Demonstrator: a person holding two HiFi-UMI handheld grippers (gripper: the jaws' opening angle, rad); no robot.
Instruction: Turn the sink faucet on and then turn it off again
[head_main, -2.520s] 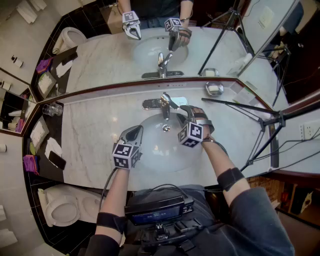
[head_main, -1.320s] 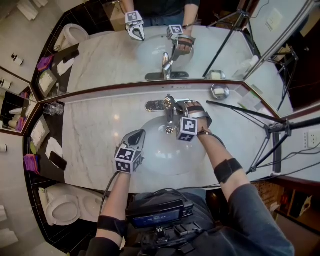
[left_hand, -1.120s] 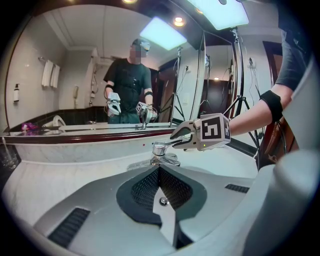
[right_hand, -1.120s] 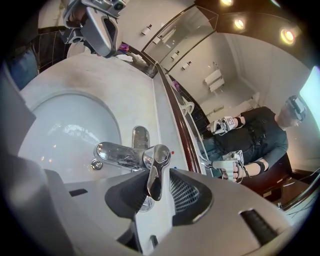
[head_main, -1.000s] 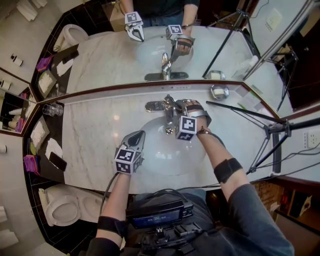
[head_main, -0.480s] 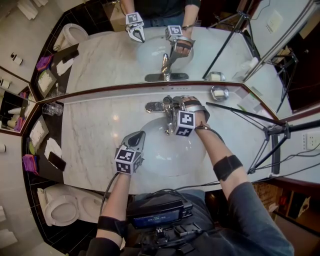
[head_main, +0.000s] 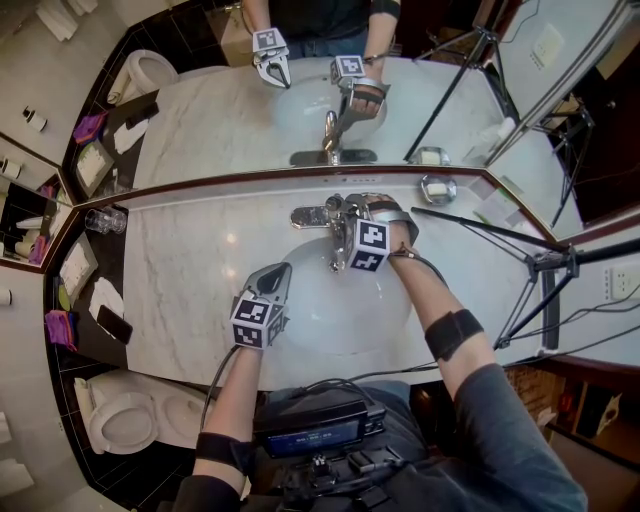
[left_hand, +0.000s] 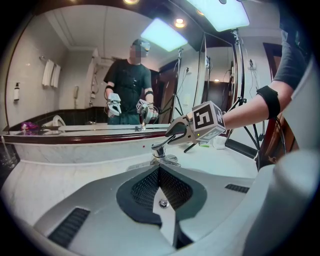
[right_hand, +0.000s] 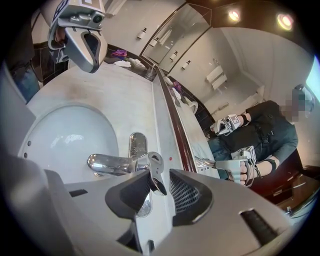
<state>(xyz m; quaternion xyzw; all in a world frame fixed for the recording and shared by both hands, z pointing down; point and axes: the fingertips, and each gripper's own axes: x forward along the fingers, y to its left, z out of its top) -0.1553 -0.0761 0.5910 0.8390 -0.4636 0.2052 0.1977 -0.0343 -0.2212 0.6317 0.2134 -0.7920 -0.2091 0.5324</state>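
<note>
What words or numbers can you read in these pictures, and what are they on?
No words or numbers can be read.
Cube on the left gripper, cube on the right gripper: only black-and-white square patterns.
Blue screen at the person's chest: too small and blurred to read.

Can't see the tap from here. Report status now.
Left claw shut, empty, at sink edge. Right claw open around faucet lever, not clamped. No water seen at spout. Nothing blocking lever.
</note>
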